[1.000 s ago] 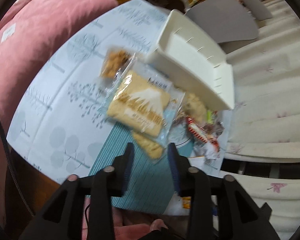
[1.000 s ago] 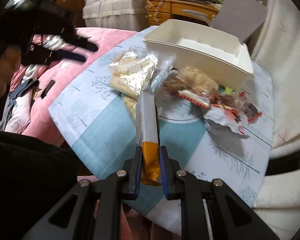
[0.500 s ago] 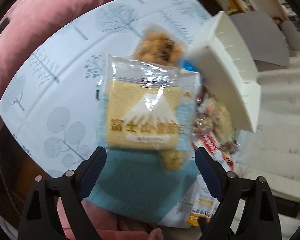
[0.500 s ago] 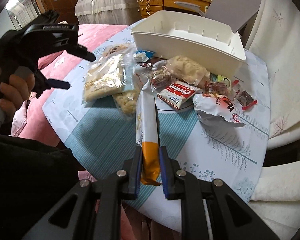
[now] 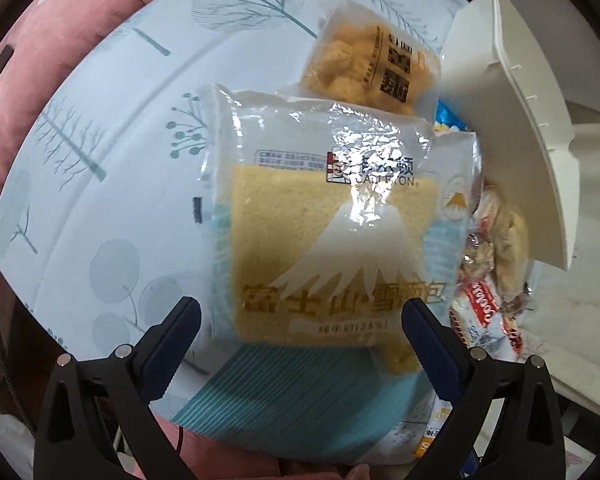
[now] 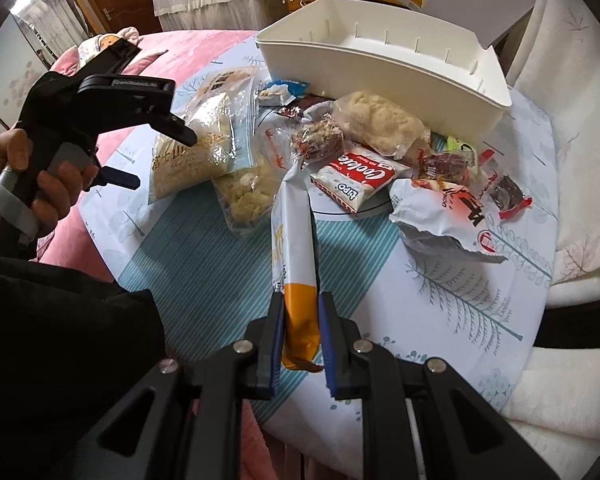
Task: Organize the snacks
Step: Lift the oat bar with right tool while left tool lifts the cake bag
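Observation:
My left gripper (image 5: pixel 300 320) is open wide, its jaws on either side of the near end of a clear bag of yellow sponge bread (image 5: pixel 332 240) that lies on the table. It also shows in the right wrist view (image 6: pixel 160 156) beside the same bag (image 6: pixel 196 148). My right gripper (image 6: pixel 300 308) is shut on a long white and orange snack packet (image 6: pixel 296 240), held above the table. A white plastic bin (image 6: pixel 380 64) stands empty at the far side; it also shows in the left wrist view (image 5: pixel 512 120).
A pile of snacks lies before the bin: a Cookie pack (image 6: pixel 356 180), a torn white wrapper (image 6: pixel 444 216), a pale puffed snack bag (image 6: pixel 376 124), small red sweets (image 6: pixel 448 164). A fried snack bag (image 5: pixel 368 68) lies behind the bread. A pink cushion (image 5: pixel 60 40) borders the table's left.
My left gripper opened wide and moved in over the bread bag, which now fills its view. My right gripper still holds the long packet and has shifted slightly.

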